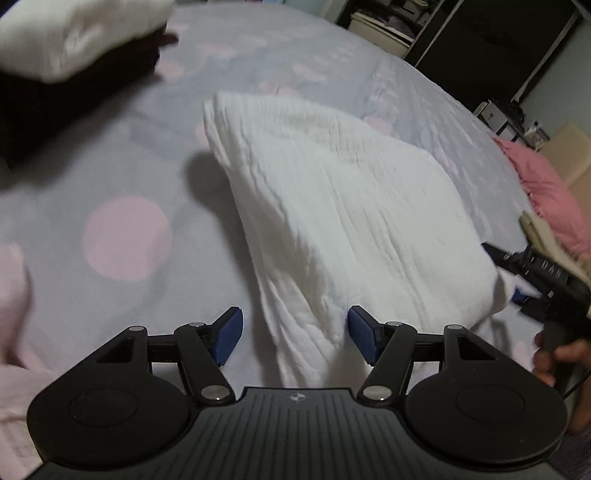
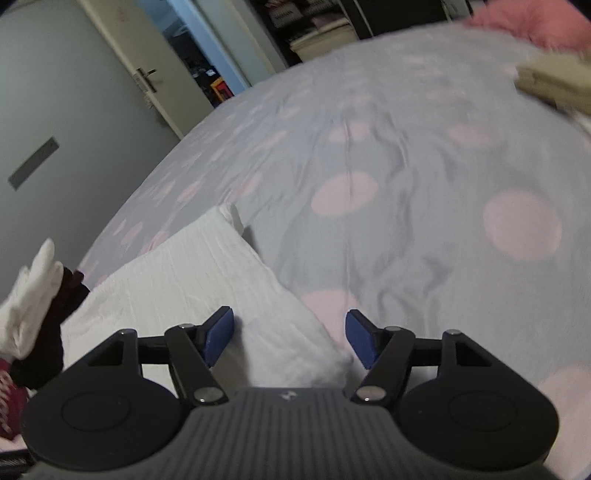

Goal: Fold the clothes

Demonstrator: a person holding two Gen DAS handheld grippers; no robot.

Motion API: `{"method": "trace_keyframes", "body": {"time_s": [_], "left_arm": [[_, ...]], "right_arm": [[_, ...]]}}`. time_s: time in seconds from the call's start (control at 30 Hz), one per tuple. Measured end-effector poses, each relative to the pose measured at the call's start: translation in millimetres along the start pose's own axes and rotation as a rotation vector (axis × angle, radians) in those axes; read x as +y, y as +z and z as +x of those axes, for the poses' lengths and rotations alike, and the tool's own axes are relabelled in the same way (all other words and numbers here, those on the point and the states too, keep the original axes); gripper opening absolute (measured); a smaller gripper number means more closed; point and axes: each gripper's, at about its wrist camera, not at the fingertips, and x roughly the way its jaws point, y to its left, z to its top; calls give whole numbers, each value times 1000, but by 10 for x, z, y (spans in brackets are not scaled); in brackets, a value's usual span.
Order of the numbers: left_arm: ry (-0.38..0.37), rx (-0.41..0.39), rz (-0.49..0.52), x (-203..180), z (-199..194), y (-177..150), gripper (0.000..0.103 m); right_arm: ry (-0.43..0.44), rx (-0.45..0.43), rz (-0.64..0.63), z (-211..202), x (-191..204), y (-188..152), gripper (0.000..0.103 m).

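Note:
A folded white crinkled garment [image 1: 332,206] lies on the grey bedsheet with pink dots [image 1: 122,177]. My left gripper [image 1: 293,336] is open, its blue pads on either side of the garment's near corner. In the left wrist view the right gripper [image 1: 524,273] sits at the garment's right edge, held by a hand [image 1: 557,362]. From the right wrist, the same white garment [image 2: 192,280] lies to the left, and my right gripper [image 2: 290,339] is open over its near corner, nothing clamped between the pads.
A stack of folded clothes, white on dark [image 1: 70,48], sits at the far left, also seen as stack [image 2: 33,314]. A pink cloth [image 1: 546,188] and a beige item [image 2: 550,81] lie at the right. A door [image 2: 122,74] and shelves [image 1: 399,22] stand beyond the bed.

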Motion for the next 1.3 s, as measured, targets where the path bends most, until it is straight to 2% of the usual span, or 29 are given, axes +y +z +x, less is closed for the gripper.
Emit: {"method": "trace_keyframes", "body": {"time_s": [0.1, 0.17, 0.23, 0.33, 0.43, 0.53, 0.63, 0.87, 1.03, 1.2, 1.3], "left_arm": [[-54, 39, -56, 62, 174, 9, 61], [-72, 45, -47, 47, 252, 14, 59], [-86, 46, -23, 27, 296, 55, 45], [-122, 57, -17, 34, 319, 105, 29], [-136, 51, 14, -3, 244, 137, 22], [-145, 49, 43, -11, 122, 197, 21], [-159, 91, 60, -3, 30, 242, 20], [-158, 205, 201, -24, -156, 314, 20], [-141, 276, 301, 36, -255, 279, 20], [-130, 325, 279, 199, -176, 171, 23], [-130, 326, 249, 256, -166, 151, 29]], "right_arm": [[50, 32, 79, 72, -84, -27, 65], [86, 48, 135, 112, -131, -62, 56], [127, 58, 184, 136, -168, -84, 38], [144, 47, 169, 74, -116, -61, 22], [130, 25, 166, -43, -58, -26, 13], [138, 19, 214, -200, -31, -21, 12], [111, 33, 190, -408, 82, -62, 12], [58, 83, 190, -951, 251, -439, 11], [33, 127, 169, -1129, 289, -748, 11], [-5, 193, 138, -998, 241, -921, 12], [-12, 197, 99, -993, 265, -911, 18]]}}
